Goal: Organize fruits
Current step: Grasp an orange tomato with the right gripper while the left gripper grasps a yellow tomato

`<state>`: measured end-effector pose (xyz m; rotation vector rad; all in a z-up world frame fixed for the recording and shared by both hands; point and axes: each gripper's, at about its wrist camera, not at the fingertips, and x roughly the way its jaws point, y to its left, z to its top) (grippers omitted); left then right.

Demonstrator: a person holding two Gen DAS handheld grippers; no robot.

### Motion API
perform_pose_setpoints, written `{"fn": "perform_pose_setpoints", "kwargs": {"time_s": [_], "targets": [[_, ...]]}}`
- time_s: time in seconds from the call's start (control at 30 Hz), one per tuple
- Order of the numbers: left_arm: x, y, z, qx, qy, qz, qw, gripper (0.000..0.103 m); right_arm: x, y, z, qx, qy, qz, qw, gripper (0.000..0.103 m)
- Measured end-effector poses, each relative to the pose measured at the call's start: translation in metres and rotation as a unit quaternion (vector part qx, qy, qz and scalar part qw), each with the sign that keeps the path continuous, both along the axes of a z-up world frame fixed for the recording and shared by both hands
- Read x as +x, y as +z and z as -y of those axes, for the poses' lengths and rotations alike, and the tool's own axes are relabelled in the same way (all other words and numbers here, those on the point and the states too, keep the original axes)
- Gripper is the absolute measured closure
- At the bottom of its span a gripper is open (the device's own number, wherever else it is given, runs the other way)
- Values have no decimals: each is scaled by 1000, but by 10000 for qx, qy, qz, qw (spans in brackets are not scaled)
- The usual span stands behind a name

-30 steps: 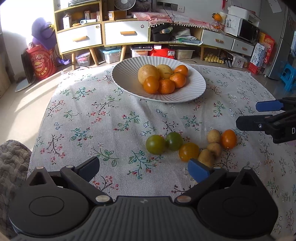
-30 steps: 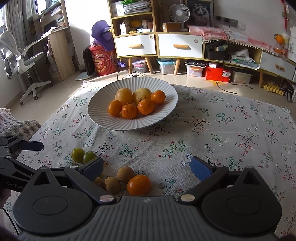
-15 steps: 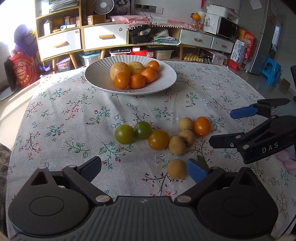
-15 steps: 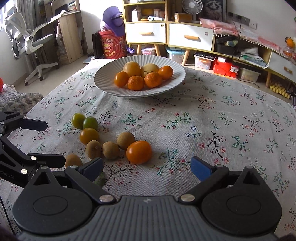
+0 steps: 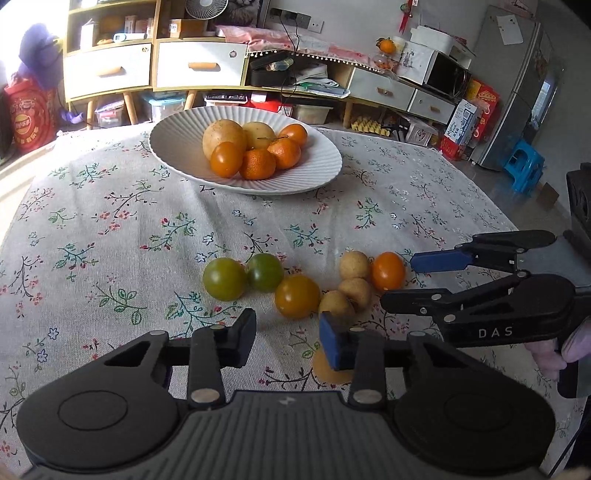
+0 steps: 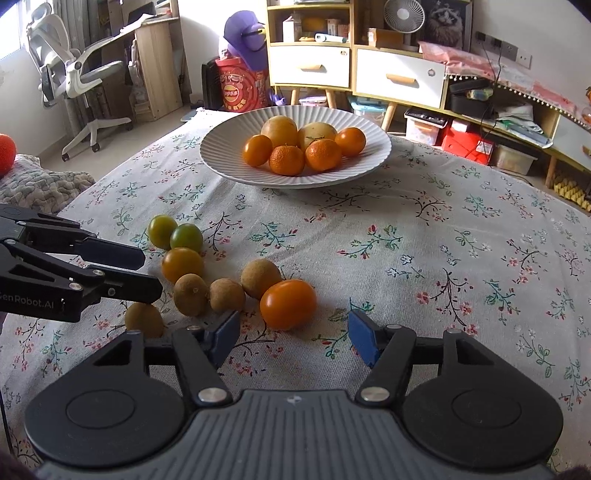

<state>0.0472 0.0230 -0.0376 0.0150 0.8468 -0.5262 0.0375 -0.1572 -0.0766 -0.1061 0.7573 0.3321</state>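
A white ribbed plate (image 5: 177,136) (image 6: 221,155) at the far side holds several oranges and two yellow fruits. Loose fruit lies on the floral cloth: two green tomatoes (image 5: 224,278) (image 6: 186,237), an orange tomato (image 5: 296,296) (image 6: 182,264), several brown longans (image 5: 355,291) (image 6: 226,294) and another orange tomato (image 5: 388,270) (image 6: 288,303). My left gripper (image 5: 290,338) is open and empty, just short of the nearer orange tomato; one longan (image 6: 144,319) lies under its right finger. My right gripper (image 6: 291,338) is open and empty, just before the other orange tomato.
The floral cloth (image 5: 110,221) covers the whole table. Behind it stand white drawer cabinets (image 5: 199,66), a fan (image 6: 402,16), boxes and a fridge (image 5: 524,85). An office chair (image 6: 70,70) stands at the left. A grey cushion (image 6: 40,184) lies by the table's left edge.
Both grippers have moved lower and closer to the loose fruit. The left gripper's jaws have narrowed somewhat. The fruit has not moved.
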Motion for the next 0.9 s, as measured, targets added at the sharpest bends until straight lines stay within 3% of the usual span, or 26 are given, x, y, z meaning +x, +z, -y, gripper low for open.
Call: {"fn": "perform_pose_setpoints", "kwargs": {"time_s": [0.13, 0.9], "targets": [[6, -2, 1, -88, 32, -85, 9999, 88, 0, -1, -3, -4, 67, -31, 10000, 51], [19, -7, 15, -115, -68, -92, 9999, 88, 9, -2, -3, -2, 124, -82, 9999, 62]]}}
